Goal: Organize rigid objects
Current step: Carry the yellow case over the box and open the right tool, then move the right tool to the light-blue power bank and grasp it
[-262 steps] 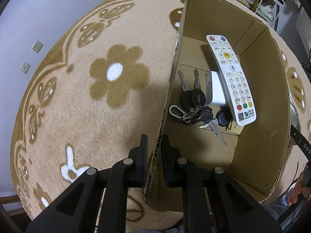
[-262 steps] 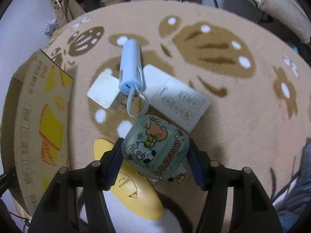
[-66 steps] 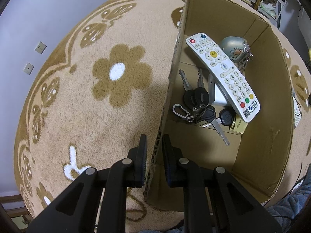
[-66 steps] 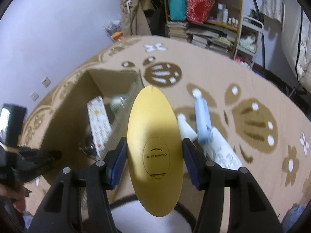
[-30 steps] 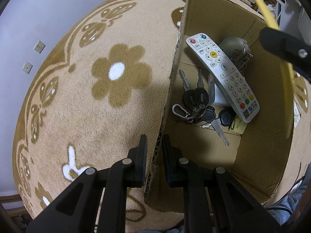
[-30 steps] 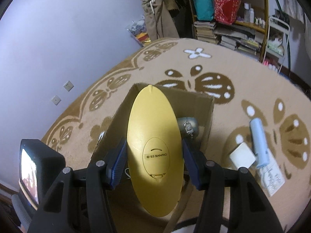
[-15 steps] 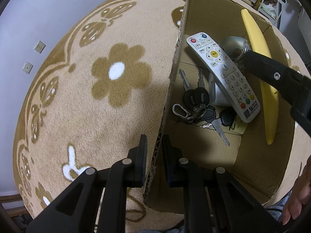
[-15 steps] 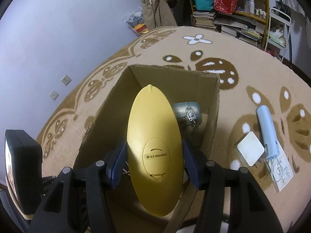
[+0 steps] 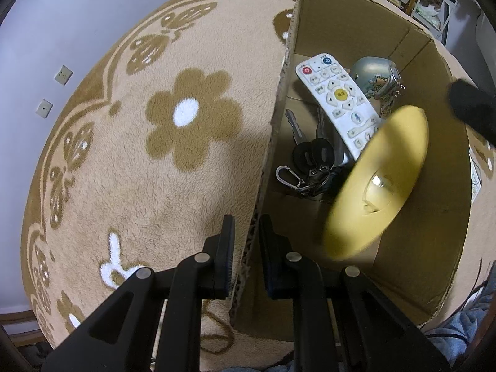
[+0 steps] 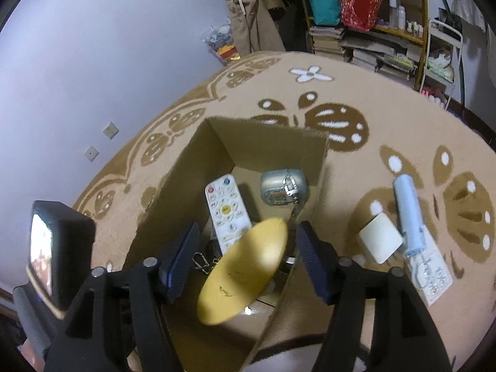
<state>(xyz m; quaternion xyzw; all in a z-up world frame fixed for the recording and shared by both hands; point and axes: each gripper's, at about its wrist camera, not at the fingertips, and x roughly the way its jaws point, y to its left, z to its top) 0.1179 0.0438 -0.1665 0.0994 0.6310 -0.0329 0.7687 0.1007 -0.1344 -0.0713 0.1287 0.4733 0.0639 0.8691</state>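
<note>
My left gripper [image 9: 246, 241] is shut on the near left wall of an open cardboard box [image 9: 280, 99]. Inside lie a white remote [image 9: 336, 105], a bunch of keys [image 9: 310, 162] and a silvery earbud case [image 9: 376, 76]. A yellow oval object [image 9: 376, 183] is blurred in mid-air inside the box, touching neither gripper. My right gripper [image 10: 245, 255] is open above the box [image 10: 186, 170], with the yellow object [image 10: 245, 266] falling just below its fingers. The remote [image 10: 228, 214] and the earbud case [image 10: 283, 187] show beyond it.
On the patterned beige rug [image 10: 372, 114] to the right of the box lie a white square charger [image 10: 379, 237], a light blue cylinder [image 10: 407, 204] and a flat white remote [image 10: 432, 274]. Shelves [image 10: 365, 24] stand at the back. Wall sockets [image 10: 100, 141] are at the left.
My right gripper has opened and let go of the yellow oval object, which tilts and drops into the box. The left gripper has kept its hold on the box wall.
</note>
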